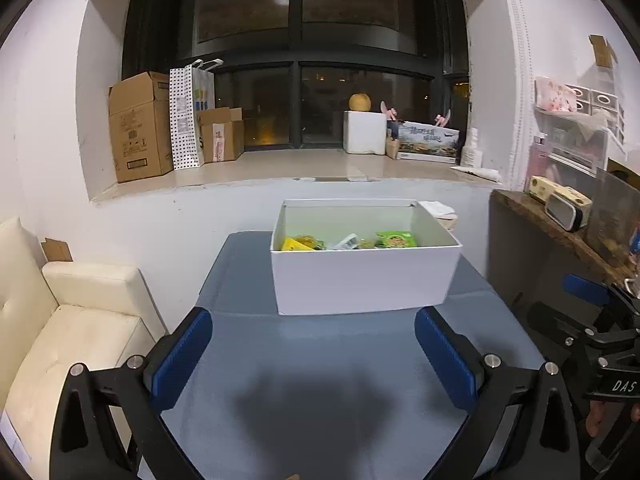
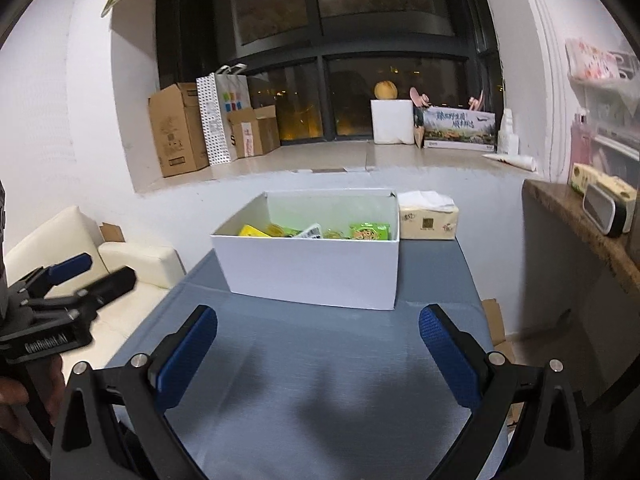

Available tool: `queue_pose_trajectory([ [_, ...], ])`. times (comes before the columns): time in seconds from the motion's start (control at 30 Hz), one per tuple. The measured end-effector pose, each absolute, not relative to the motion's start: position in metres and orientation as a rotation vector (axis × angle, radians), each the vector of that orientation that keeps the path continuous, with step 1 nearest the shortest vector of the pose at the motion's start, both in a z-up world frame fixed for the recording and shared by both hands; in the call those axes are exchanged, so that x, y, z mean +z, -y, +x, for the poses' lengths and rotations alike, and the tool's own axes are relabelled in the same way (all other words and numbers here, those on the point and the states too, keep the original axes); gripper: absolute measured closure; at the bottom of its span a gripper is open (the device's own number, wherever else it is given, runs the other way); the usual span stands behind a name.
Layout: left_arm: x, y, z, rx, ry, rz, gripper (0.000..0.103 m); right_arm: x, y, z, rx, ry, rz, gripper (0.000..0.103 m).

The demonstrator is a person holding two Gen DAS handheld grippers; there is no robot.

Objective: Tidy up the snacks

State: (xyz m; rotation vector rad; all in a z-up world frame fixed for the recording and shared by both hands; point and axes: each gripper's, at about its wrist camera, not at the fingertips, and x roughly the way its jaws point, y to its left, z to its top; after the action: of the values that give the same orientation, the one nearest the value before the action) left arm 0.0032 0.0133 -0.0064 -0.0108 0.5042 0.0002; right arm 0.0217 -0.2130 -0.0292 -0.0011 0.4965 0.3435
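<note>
Your left gripper (image 1: 314,354) and right gripper (image 2: 318,354) are black angular frames with ribbed blue pads (image 1: 182,360) and silver screws (image 2: 140,360). White lettering marks each; skin shows at nine o'clock.

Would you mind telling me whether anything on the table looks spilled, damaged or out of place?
Nothing stands out. The white box sits upright on the blue table with the snacks inside it, and the tissue pack rests beside it. Nothing looks spilled.
</note>
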Motion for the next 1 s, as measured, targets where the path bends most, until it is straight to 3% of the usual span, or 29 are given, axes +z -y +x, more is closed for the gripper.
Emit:
queue_pose_trajectory([
  [1.0, -0.001, 0.001, -0.017, -0.016, -0.53, 0.007, 0.0, -0.018, 0.215, 0.006, 0.362, -0.487, 0.008, 0.0],
])
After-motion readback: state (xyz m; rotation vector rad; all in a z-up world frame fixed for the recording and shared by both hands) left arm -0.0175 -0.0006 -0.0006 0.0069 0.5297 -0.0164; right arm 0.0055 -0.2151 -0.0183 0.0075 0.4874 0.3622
